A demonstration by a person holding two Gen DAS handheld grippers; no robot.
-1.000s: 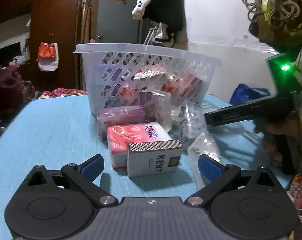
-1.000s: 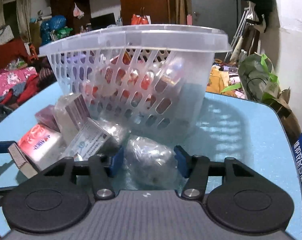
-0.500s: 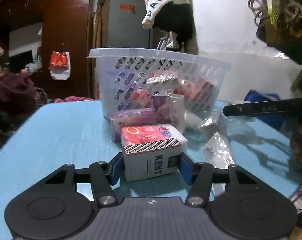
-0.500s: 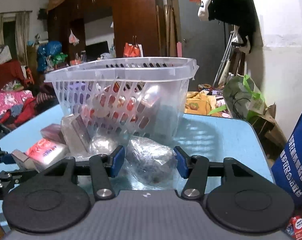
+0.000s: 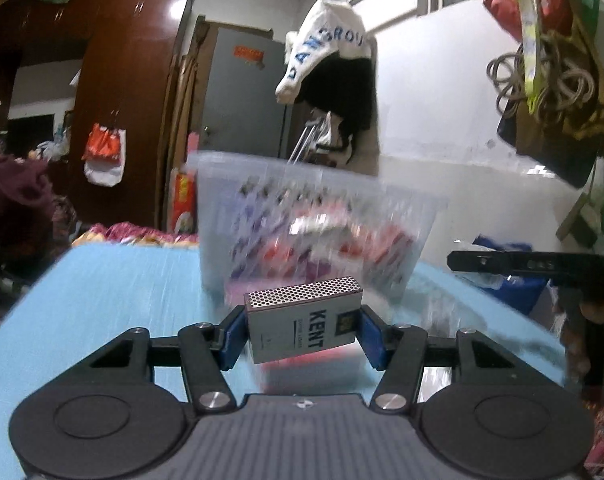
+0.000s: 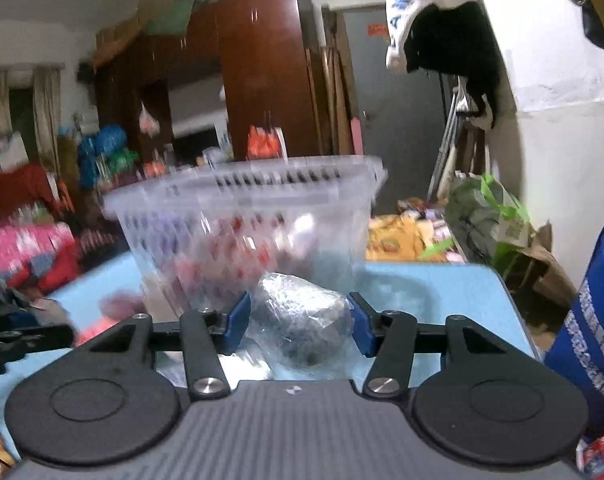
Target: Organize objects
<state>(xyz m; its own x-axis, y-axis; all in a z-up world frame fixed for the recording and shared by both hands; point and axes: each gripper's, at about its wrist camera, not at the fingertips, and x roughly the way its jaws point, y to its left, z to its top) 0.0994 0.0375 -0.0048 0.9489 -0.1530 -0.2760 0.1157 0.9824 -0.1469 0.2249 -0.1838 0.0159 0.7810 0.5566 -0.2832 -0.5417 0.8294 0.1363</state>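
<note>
Both grippers loaded; step in hand reads as the carry toward the basket. Left gripper (image 5: 302, 334) is clamped on the KENT box (image 5: 303, 326), blue pads pressing its two short sides; the box sits slightly tilted and clear of the blue tabletop (image 5: 114, 292). Right gripper (image 6: 298, 322) is closed around a clear plastic-wrapped bundle (image 6: 302, 320), pads denting the wrap on both sides. The white slotted basket (image 5: 313, 216) stands toward the far edge of the tabletop, directly ahead of both grippers, already part-filled with red and purple packs. Its rim sits higher than either held item. Judgement: next move calls for raising each load above the rim, advancing over the opening, then releasing. The two grippers converge on one basket, so taking turns seems prudent.
</note>
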